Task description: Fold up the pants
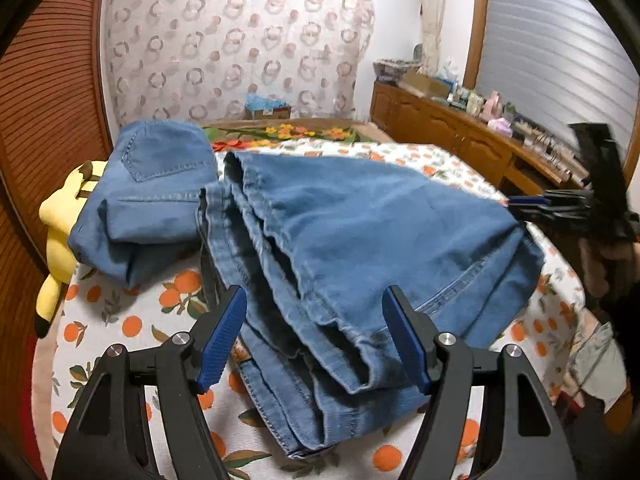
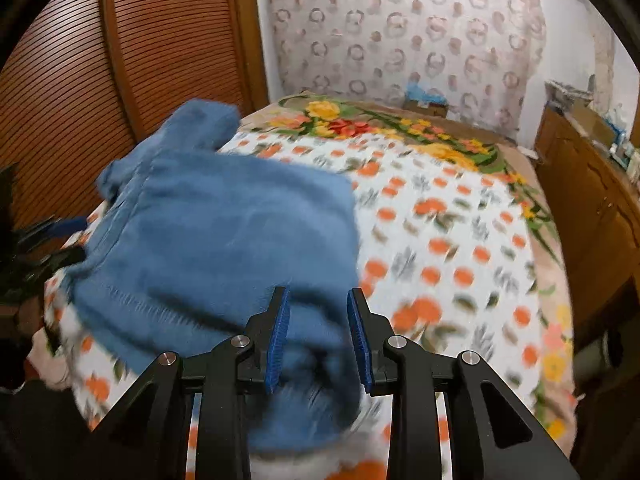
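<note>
Two pairs of blue denim pants lie on the bed. One pair of jeans (image 1: 360, 248) lies partly folded across the middle of the orange-print bedspread (image 1: 132, 320), its layers doubled over so that hems and seams stack in ridges toward the near edge. The second, folded pair (image 1: 160, 184) sits just beside it at the far left, a back pocket facing up, resting partly on one yellow plush toy (image 1: 60, 216) at the bed's edge.

The left hand-held gripper (image 1: 314, 336) hovers over the near end of the jeans with its two blue-padded fingers spread wide, the cloth passing between and beneath them; it grips nothing. The right hand-held gripper (image 2: 316, 340) has its two blue pads a moderate gap apart above the blurred denim (image 2: 224, 248), and whether any fabric is caught between them cannot be told from the motion blur. In the left wrist view this right hand-held gripper (image 1: 560, 204) appears at the far right edge of the jeans, touching or very near the cloth.

Beyond the bedspread lies one floral blanket (image 2: 400, 124). A patterned curtain (image 1: 240, 40) hangs behind the bed, a slatted wooden door (image 2: 80, 60) stands at the left, and one wooden cabinet (image 1: 440, 128) crowded with small items runs along the right.
</note>
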Demonstrator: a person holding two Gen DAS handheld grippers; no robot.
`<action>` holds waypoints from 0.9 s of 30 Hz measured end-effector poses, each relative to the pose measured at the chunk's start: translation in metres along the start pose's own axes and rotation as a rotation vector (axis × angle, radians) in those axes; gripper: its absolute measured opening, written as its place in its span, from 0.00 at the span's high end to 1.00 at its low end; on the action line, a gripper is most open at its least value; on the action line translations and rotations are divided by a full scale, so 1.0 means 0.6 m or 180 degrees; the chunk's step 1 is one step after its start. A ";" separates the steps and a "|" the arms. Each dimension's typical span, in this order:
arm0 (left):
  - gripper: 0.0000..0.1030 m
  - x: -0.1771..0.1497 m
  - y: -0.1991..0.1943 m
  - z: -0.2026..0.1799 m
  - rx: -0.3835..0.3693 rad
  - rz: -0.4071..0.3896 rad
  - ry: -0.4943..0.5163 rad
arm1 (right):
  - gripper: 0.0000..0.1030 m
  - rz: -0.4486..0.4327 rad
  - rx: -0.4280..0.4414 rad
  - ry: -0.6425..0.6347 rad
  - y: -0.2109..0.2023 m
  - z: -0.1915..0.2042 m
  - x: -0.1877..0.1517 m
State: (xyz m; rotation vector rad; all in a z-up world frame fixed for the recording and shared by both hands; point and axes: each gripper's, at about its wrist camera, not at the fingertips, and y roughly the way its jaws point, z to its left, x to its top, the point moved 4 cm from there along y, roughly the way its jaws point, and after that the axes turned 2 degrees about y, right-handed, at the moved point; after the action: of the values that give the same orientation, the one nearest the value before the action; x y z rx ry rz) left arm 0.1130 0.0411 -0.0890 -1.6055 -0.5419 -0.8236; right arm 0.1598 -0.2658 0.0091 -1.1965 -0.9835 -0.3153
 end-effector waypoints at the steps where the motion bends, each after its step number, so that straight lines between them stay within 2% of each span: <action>1: 0.31 -0.003 0.004 0.000 0.0018 0.0025 -0.0006 | 0.70 0.0011 0.0024 0.0019 -0.002 0.000 -0.007; 4: 0.31 -0.016 0.020 0.011 0.0073 0.0129 -0.0055 | 0.70 0.0040 0.0152 0.0074 -0.009 -0.005 -0.033; 6: 0.31 -0.021 0.026 0.017 0.0079 0.0163 -0.0094 | 0.83 0.0071 0.0164 0.0061 -0.008 -0.009 -0.049; 8: 0.31 -0.025 0.028 0.021 0.0084 0.0176 -0.0123 | 0.85 0.0104 0.0185 0.0038 -0.004 -0.014 -0.065; 11: 0.31 -0.027 0.024 0.020 0.0080 0.0153 -0.0148 | 0.86 0.0082 0.0191 0.0032 -0.017 -0.022 -0.069; 14: 0.31 -0.018 0.012 0.013 0.0062 0.0069 -0.0139 | 0.85 0.0013 0.0069 0.0006 -0.040 -0.019 -0.060; 16: 0.31 -0.010 0.003 0.007 0.0028 0.0015 -0.0126 | 0.69 -0.0091 0.0019 0.0023 -0.063 -0.017 -0.055; 17: 0.31 -0.005 0.001 0.002 0.0010 -0.0011 -0.0113 | 0.53 -0.0153 0.0003 0.0058 -0.070 -0.023 -0.051; 18: 0.31 0.000 -0.001 -0.005 -0.0009 -0.0035 -0.0093 | 0.42 -0.0214 -0.0033 0.0109 -0.073 -0.033 -0.046; 21: 0.31 0.012 0.003 -0.026 -0.0077 -0.0058 -0.0034 | 0.34 -0.0282 -0.0073 0.0275 -0.065 -0.054 -0.033; 27: 0.31 0.008 0.022 -0.049 -0.0124 0.0024 0.0053 | 0.34 -0.0074 0.0007 0.0510 -0.011 -0.087 -0.037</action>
State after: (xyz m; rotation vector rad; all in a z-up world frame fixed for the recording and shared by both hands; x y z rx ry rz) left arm 0.1195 0.0095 -0.0919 -1.6339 -0.5106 -0.8458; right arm 0.1673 -0.3207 -0.0055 -1.1402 -0.8587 -0.4217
